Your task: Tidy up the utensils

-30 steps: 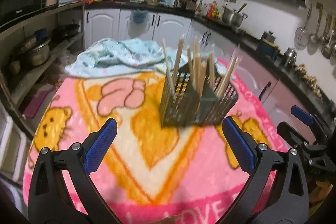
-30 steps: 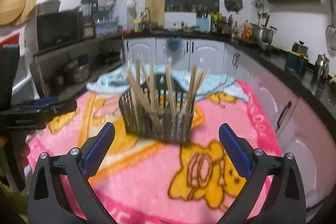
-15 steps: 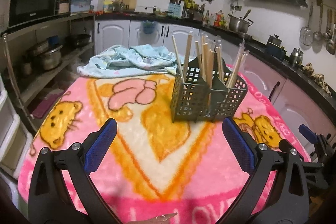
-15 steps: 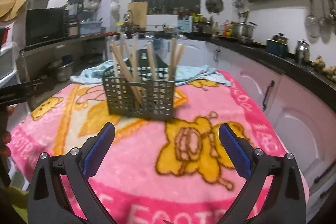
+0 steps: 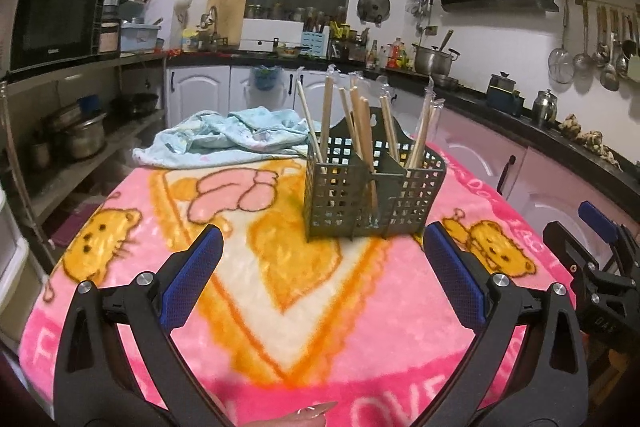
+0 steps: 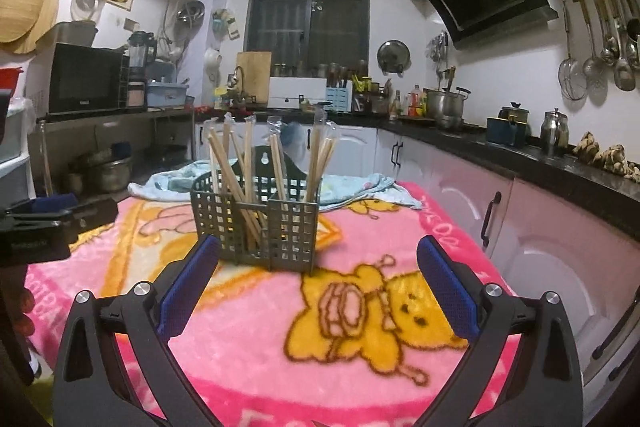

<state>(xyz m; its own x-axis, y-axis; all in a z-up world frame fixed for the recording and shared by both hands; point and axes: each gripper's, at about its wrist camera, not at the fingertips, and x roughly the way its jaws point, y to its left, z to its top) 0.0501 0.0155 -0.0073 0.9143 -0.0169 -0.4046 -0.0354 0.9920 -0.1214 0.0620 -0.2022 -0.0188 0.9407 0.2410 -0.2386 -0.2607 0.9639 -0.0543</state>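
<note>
A dark green mesh utensil caddy (image 5: 372,193) stands upright on the pink cartoon blanket (image 5: 260,291), holding several wooden chopsticks (image 5: 360,127), some in clear wrappers. It also shows in the right wrist view (image 6: 256,223) with its chopsticks (image 6: 248,163). My left gripper (image 5: 320,267) is open and empty, a short way back from the caddy. My right gripper (image 6: 316,279) is open and empty, just in front of the caddy. The right gripper shows at the right edge of the left wrist view (image 5: 600,267).
A crumpled light blue cloth (image 5: 228,137) lies behind the caddy. Kitchen counters with pots (image 5: 434,57) and white and pink cabinets (image 6: 540,227) ring the table. Shelves with a microwave (image 5: 48,21) stand at the left.
Both grippers have tilted up and drawn back from the caddy, so more of the kitchen shows. Both stay open and empty. The caddy has not moved.
</note>
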